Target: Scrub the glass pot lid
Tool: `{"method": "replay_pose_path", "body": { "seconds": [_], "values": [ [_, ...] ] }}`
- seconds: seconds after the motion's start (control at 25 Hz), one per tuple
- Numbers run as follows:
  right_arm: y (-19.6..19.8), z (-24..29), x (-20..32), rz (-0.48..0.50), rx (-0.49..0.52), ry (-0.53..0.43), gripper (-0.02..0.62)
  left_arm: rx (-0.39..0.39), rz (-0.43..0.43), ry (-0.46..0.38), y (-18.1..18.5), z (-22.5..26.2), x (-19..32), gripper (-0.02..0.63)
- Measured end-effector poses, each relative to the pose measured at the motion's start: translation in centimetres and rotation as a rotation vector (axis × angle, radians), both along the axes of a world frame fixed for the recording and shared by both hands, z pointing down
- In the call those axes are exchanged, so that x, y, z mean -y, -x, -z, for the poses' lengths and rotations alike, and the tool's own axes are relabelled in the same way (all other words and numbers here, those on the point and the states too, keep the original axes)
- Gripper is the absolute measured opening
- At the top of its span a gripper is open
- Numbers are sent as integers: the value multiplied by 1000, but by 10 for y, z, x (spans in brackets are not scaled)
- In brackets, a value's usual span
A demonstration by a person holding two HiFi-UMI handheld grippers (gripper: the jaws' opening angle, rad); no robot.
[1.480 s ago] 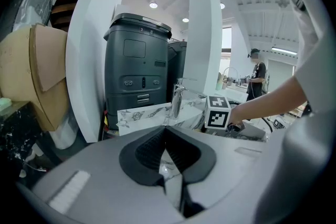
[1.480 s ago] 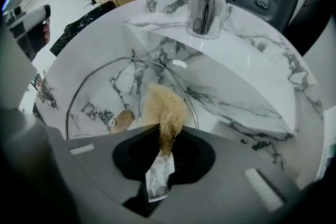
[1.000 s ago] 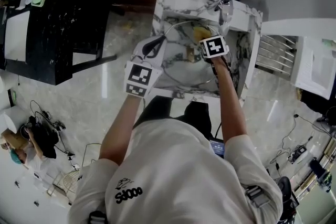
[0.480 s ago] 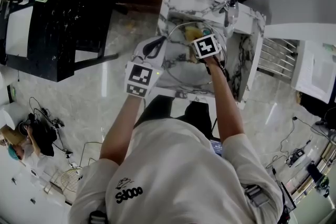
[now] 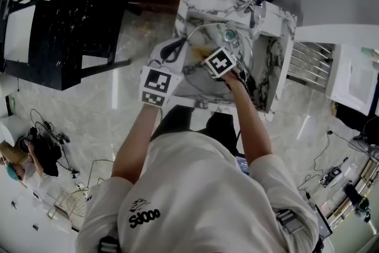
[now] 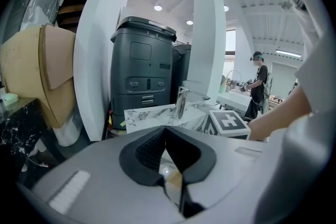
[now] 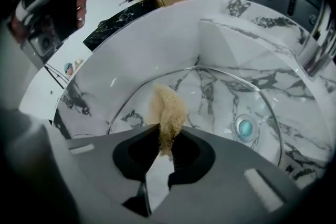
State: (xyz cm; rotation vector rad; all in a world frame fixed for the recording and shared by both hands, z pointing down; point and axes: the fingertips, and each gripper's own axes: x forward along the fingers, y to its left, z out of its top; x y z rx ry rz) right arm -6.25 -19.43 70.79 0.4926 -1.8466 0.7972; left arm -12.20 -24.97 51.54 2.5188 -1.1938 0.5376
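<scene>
My right gripper [image 7: 164, 144] clamped a tan scrubber [image 7: 167, 110] against the glass pot lid [image 7: 220, 92]. My left gripper [image 6: 167, 139] pinched its rim.

Right gripper view: my right gripper [image 7: 165, 148] is hiding the lower end of the sponge [image 7: 167, 113] between its jaws. Its body is covering the near rim of the glass lid [image 7: 210, 97] along the bottom of the frame.

Left gripper view: my left gripper [image 6: 167, 136] is blocking the lower centre, so I am failing to tell whether its meeting jaws are pinching the lid's rim.

Head view: the marker cube [image 5: 219, 63] is masking the sponge at upper centre.
</scene>
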Motion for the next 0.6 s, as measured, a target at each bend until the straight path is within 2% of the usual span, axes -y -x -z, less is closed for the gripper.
{"method": "replay_pose_path", "body": {
  "seconds": [0.2,0.4,0.6],
  "values": [
    [-6,1,-35,108,27,88,41,-6,-9,1,-6,0,0,11],
    [-28,1,-67,232,-10,137,41,-9,-21,3,-13,0,-2,11],
    [-66,-2,-88,263,-72,193,41,-13,-34,8,-18,-2,-4,11]
  ]
}}
